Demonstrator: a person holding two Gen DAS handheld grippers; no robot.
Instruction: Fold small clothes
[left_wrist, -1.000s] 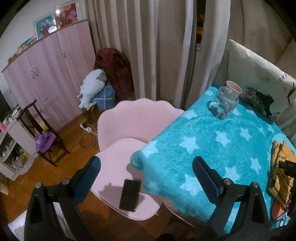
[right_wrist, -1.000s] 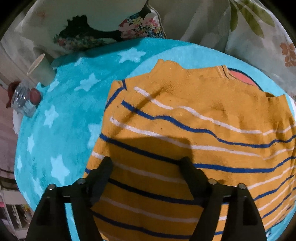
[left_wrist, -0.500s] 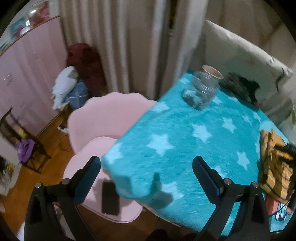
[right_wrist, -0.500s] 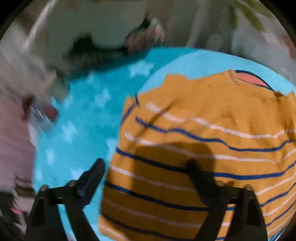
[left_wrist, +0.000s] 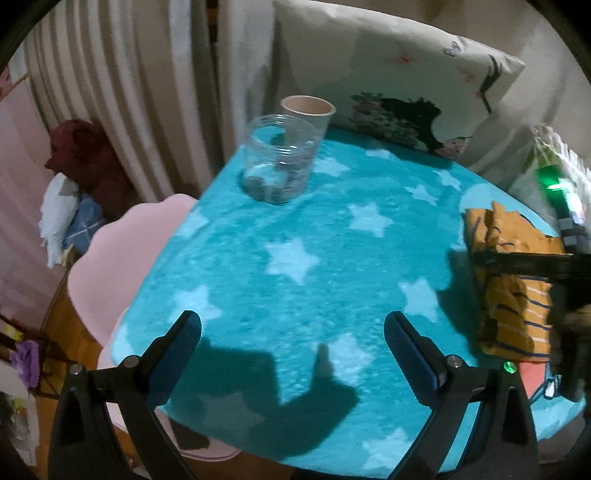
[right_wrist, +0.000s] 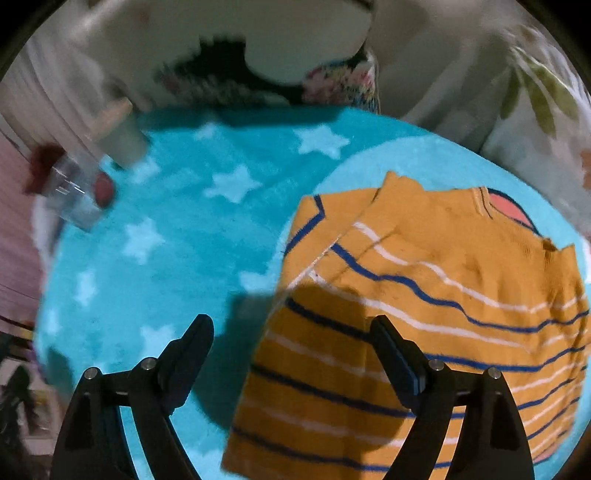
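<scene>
The right claw (right_wrist: 291, 350) hangs spread wide, empty, over the near left edge of the orange striped sweater (right_wrist: 424, 314). The sweater lies flat near the table's (right_wrist: 166, 258) right edge, collar toward the far edge, stripes running crosswise. The left claw (left_wrist: 291, 343), also released, hovers over bare star-patterned cloth. No writing is legible.

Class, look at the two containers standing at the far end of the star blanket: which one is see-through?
The jar. It is clear, so small dark things show at its bottom; the paper cup just behind it is solid beige and hides whatever it holds.
</scene>
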